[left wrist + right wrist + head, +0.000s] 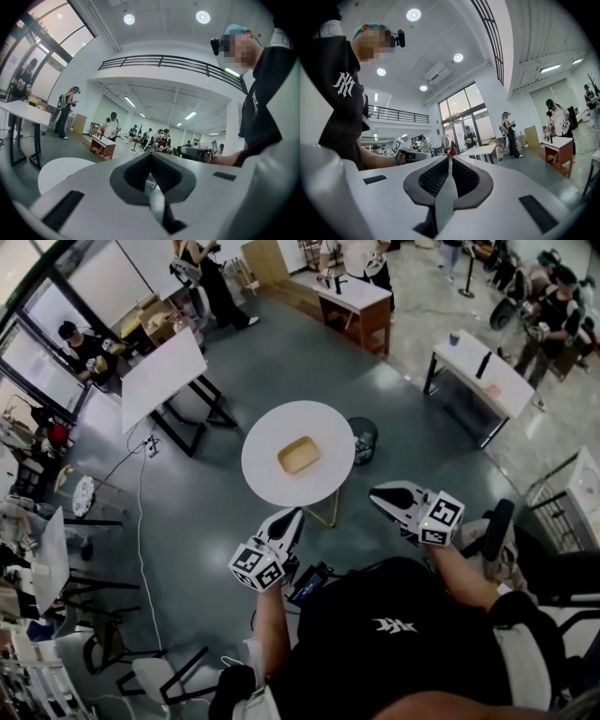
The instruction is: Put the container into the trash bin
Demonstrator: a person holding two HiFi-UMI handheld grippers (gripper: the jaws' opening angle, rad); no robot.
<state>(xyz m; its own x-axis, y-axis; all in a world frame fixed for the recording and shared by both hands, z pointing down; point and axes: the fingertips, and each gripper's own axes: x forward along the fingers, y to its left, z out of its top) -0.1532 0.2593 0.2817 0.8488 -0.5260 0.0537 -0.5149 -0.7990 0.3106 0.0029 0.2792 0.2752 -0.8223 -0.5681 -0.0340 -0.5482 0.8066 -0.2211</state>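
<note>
Left hand-held gripper (pixel 292 517): jaws together, empty | right hand-held gripper (pixel 377 493): jaws together, empty | both held level, pointing towards round white surface (pixel 267 479) | shallow tan rectangular container (pixel 299 455): on surface, empty | dark mesh trash bin (pixel 363 439): on floor just beside surface | white monogram on person's black shirt (pixel 394 624)

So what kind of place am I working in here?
Probably a large open workshop or lab hall, not a home: several white work tables with people busy at them, a bare grey floor, and a railed upper gallery overhead.
</note>
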